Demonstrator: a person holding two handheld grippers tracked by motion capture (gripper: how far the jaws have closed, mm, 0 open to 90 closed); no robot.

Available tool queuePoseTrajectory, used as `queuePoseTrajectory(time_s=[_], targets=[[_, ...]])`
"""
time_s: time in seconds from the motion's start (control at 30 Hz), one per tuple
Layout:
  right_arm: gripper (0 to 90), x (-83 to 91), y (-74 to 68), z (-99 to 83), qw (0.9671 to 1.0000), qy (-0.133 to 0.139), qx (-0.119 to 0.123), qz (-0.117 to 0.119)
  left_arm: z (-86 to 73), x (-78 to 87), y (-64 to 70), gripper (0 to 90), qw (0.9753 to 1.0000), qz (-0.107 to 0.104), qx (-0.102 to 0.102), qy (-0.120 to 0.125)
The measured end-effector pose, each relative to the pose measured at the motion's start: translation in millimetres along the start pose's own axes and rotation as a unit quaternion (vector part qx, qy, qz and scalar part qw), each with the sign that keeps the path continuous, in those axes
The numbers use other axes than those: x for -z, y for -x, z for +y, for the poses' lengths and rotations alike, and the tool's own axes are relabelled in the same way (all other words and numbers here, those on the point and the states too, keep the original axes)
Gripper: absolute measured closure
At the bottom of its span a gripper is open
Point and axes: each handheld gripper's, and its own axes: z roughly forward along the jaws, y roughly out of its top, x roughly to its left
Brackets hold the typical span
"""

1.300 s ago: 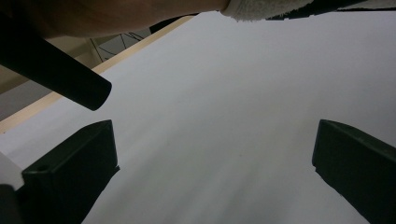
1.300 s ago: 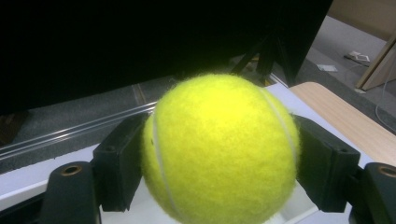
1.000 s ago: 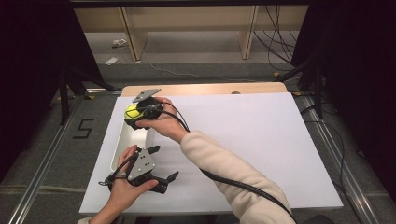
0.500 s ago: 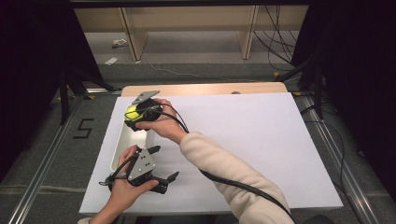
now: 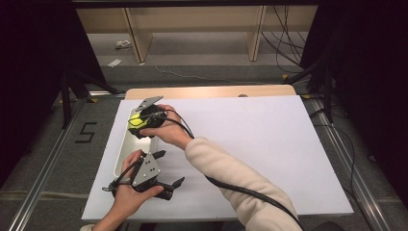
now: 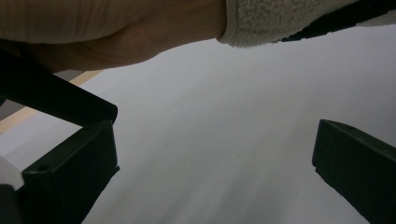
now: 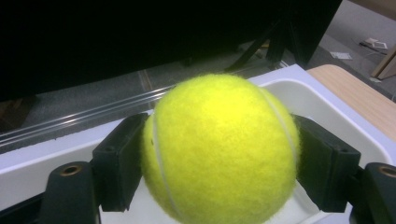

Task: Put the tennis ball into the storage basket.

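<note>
1. Writing was scarce: I read one black "5" (image 5: 85,132) marked on the floor left of the table (image 5: 269,144); the ball (image 7: 219,149) bore no print I could read.
2. From the high view I saw the ball (image 5: 136,121) as a yellow patch under my right hand (image 5: 161,126), over the far end of the white tray (image 5: 120,159). The right gripper view gave me the detail: fuzz, a pale seam, and the tray's rim (image 7: 327,100) behind it.
3. My right gripper (image 7: 219,158) was clamped on the ball, one pad against each side, holding it above the tray's floor.
4. My left gripper (image 5: 163,169) sat near the table's front edge beside the tray, its jaws spread wide over bare white surface, holding nothing; its own view showed my right forearm (image 6: 116,32) crossing above.
</note>
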Motion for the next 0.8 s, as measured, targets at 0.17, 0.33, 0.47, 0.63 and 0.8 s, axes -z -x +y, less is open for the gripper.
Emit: queuePoseTrajectory(time_s=[0.17,0.33,0.47,0.63,0.8], targets=[[25.7,-2.7,0.0,-2.0,1.0000,-0.004,-0.002,0.002,0.0,0.0,0.0,0.0,1.0000,0.000,0.000,0.000],[25.5,-3.3,0.1,-3.2,1.0000,-0.008,0.001,0.003,0.0,-0.1,0.2,0.0,1.0000,0.001,-0.001,-0.001],[25.5,-5.0,0.8,-4.7,0.9999,-0.010,0.003,0.002,-0.1,-0.2,0.2,0.0,1.0000,0.001,-0.001,-0.001],[25.4,-7.3,0.7,-7.5,0.9999,-0.016,0.002,0.001,-0.3,-0.4,0.6,0.0,1.0000,0.000,0.001,-0.001],[25.3,-9.3,-0.1,-9.1,0.9998,-0.019,0.001,0.000,-0.3,-0.4,0.6,0.0,1.0000,0.000,0.001,-0.002]])
